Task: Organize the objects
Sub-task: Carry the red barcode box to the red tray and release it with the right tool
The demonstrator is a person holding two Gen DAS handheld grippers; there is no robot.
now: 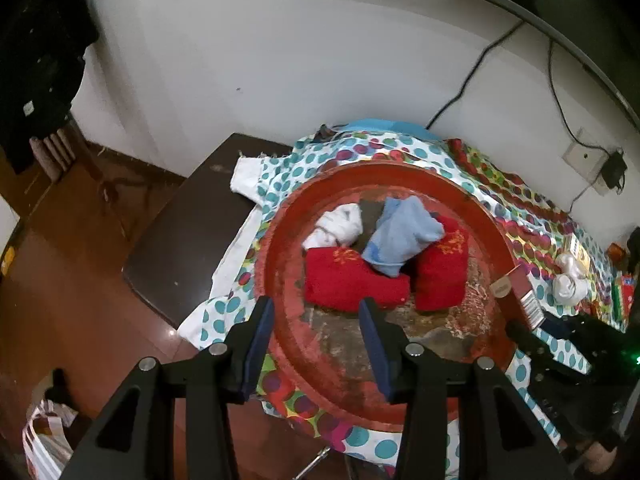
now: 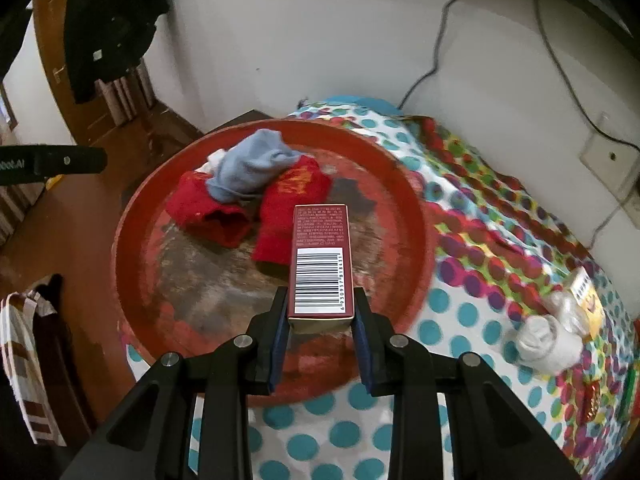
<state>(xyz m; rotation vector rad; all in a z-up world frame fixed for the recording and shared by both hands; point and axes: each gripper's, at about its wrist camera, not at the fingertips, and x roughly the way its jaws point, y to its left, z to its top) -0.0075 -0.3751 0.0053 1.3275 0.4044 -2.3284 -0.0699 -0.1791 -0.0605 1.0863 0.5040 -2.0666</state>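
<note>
Red, worn and scuffed: the round tray (image 1: pixel 490 344) on the polka-dot cloth (image 1: pixel 224 312) fills the left wrist view. Inside it lie two red socks (image 1: pixel 352 286) with gold embroidery, unreadable, a blue sock (image 1: pixel 400 236) across them and a white sock (image 1: pixel 340 226) behind. The left tongs (image 1: pixel 318 316) stand partly apart over the tray's near rim, nothing between the pads. At right, a dark red box (image 1: pixel 524 290) with a barcode end sits over the tray's rim.

Right wrist view: the right tongs (image 2: pixel 321 312) are clamped narrow on the dark red box (image 2: pixel 322 256), held above the tray (image 2: pixel 132 248). Its upper face carries fine white print, too small to read, and a barcode panel; the digits along the edge look like 6 930957 818431. A black bar (image 2: pixel 52 165) at far left bears partial white lettering ending "botAI". White rolled socks (image 2: pixel 548 344) lie on the cloth at right, beside a yellow packet (image 2: pixel 586 300).
</note>
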